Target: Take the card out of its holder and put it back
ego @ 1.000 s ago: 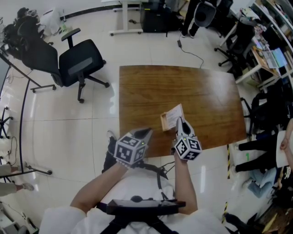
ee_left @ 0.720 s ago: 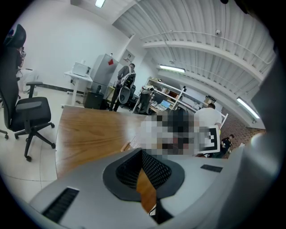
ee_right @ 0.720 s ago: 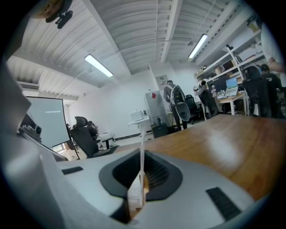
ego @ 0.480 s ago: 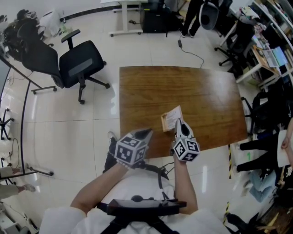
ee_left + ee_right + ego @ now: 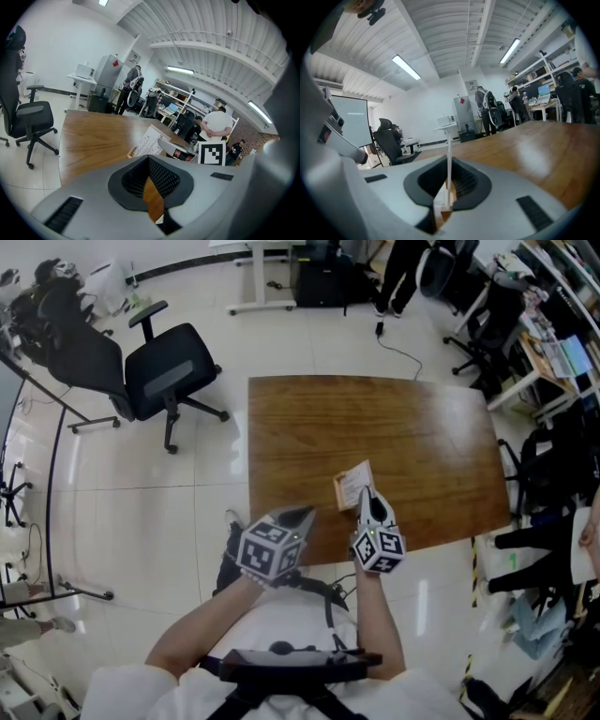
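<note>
A white printed card [image 5: 354, 482] stands in a small wooden holder [image 5: 337, 491] near the front edge of the wooden table [image 5: 403, 427]. My right gripper [image 5: 366, 497] reaches it from the near side and is shut on the card. In the right gripper view the card [image 5: 449, 159] shows edge-on between the pads, with the holder [image 5: 443, 207] at its foot. My left gripper [image 5: 301, 515] hovers at the table's front edge, left of the card, shut and holding nothing. The left gripper view shows the card [image 5: 150, 139], the holder [image 5: 134, 151] and the right gripper [image 5: 180, 149] ahead.
A black office chair [image 5: 167, 376] stands on the tiled floor left of the table. Desks, chairs and cables [image 5: 525, 343] crowd the right side. People [image 5: 218, 124] stand at workbenches far behind the table.
</note>
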A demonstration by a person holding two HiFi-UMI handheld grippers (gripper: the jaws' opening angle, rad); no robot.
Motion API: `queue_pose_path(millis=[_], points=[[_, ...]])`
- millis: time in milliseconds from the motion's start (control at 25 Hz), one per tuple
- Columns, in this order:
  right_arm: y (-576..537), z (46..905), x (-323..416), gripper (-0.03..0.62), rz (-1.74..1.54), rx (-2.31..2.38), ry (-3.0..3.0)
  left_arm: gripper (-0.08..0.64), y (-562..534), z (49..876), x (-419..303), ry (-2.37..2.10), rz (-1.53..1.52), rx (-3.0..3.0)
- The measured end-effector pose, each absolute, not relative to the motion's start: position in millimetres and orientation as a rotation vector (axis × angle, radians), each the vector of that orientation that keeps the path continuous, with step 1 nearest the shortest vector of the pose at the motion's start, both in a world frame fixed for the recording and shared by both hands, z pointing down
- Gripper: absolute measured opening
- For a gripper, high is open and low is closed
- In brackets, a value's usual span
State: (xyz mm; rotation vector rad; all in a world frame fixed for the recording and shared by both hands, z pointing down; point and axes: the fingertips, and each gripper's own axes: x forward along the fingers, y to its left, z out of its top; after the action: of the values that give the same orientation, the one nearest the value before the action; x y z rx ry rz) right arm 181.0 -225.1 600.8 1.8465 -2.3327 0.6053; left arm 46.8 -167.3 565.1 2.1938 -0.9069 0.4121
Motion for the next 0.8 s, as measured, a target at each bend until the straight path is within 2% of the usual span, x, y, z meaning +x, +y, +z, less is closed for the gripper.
queue_pose_path(millis=[800], points=[[-222.2, 627.0, 176.9, 0.032, 0.630, 1.798, -2.300, -0.005, -168.8, 568.0, 45.1, -0.912, 0.411, 2.179]])
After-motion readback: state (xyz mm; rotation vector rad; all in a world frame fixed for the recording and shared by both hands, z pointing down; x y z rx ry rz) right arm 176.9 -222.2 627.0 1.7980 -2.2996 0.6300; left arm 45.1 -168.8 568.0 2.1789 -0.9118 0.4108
